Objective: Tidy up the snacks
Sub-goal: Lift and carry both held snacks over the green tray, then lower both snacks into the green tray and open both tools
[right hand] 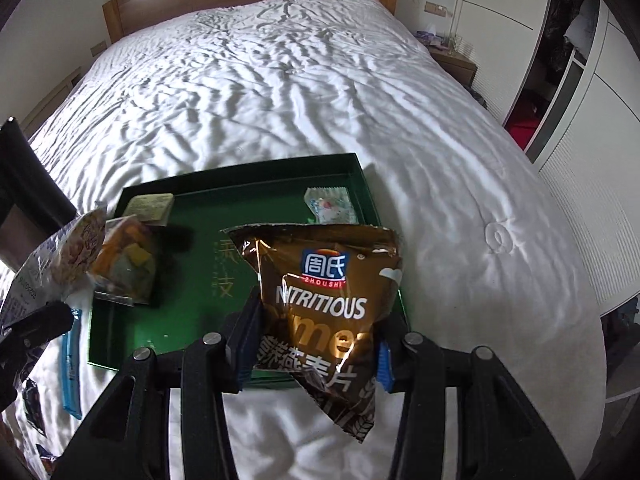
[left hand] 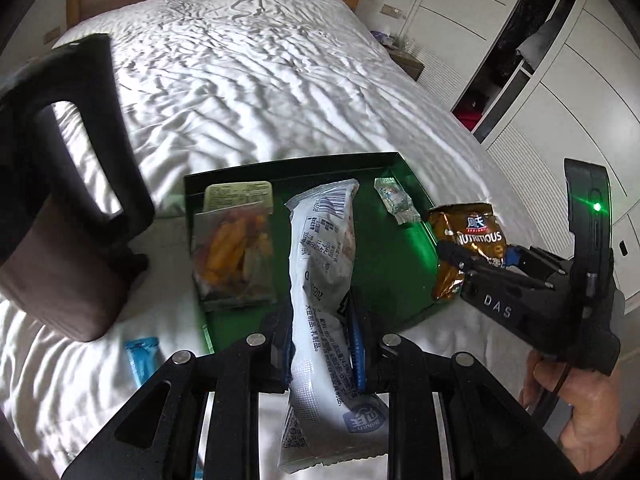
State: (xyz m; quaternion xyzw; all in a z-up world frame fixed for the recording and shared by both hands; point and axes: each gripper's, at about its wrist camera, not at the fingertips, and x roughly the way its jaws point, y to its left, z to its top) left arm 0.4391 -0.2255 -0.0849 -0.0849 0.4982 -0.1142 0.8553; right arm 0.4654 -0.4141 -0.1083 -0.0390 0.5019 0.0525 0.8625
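Snacks rode in both grips above the green tray (left hand: 404,176) on the bed (left hand: 248,80). On the left, the left hand-held gripper (left hand: 320,344) pinched a long white packet (left hand: 320,264) mid-length, so its limp ends could sag and snag the tray's rim. Further right, the right hand-held gripper (right hand: 316,356) clamped a brown oatmeal bag (right hand: 332,304) near the tray's right wall; released there, it would likely tip onto the bedding.

My left gripper (left hand: 320,344) pinches a long white crinkled plastic snack packet (left hand: 320,264) above the shallow dark green tray (left hand: 384,264) on the white rumpled bedsheet (left hand: 248,80). A clear pouch of orange snacks (left hand: 232,252) lies in it; my right gripper (left hand: 476,260) clamps a golden-brown foil bag (left hand: 468,240) at its edge
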